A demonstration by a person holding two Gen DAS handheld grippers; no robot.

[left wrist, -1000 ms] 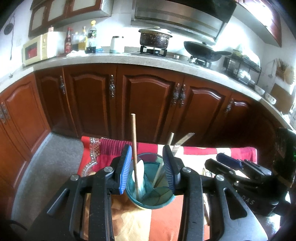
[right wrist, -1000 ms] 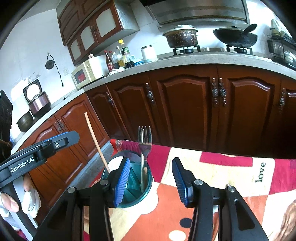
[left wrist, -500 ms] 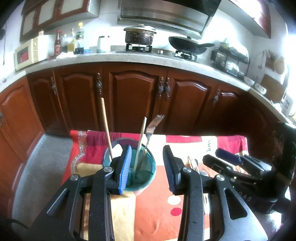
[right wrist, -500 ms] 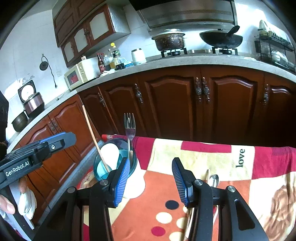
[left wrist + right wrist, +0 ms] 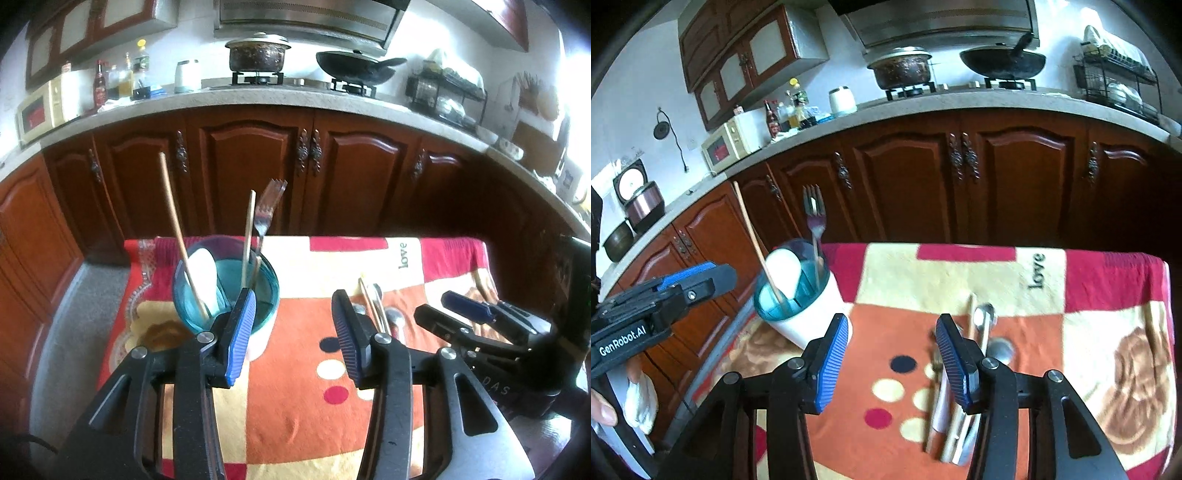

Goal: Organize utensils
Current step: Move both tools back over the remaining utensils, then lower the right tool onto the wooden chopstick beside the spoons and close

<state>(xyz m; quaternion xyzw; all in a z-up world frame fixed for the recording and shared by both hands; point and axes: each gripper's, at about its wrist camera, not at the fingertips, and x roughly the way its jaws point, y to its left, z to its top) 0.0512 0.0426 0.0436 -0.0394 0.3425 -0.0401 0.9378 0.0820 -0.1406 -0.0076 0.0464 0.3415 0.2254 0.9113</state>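
Observation:
A white utensil holder with a teal rim [image 5: 225, 291] [image 5: 798, 295] stands at the cloth's left. It holds a fork [image 5: 267, 210], a white spoon [image 5: 201, 273] and wooden chopsticks [image 5: 177, 229]. Loose spoons and chopsticks [image 5: 373, 306] [image 5: 982, 325] lie on the cloth to its right. My left gripper [image 5: 291, 332] hovers just right of the holder, its jaws opening with nothing between them. My right gripper [image 5: 892, 354] [image 5: 447, 312] hangs over the near ends of the loose utensils, its right finger covering part of them; its jaws are opening slightly and empty.
The table wears a red, orange and cream patterned cloth [image 5: 1071, 295] whose far edge drops toward dark wooden cabinets [image 5: 258, 166]. Behind them a counter carries a pot [image 5: 258, 55], a wok and a microwave. A hand [image 5: 602, 406] holds the left gripper [image 5: 665, 295].
Both grippers have drawn back and to the right from the holder, which now sits to the left and farther off. The loose utensils have come into view. The left jaws have widened.

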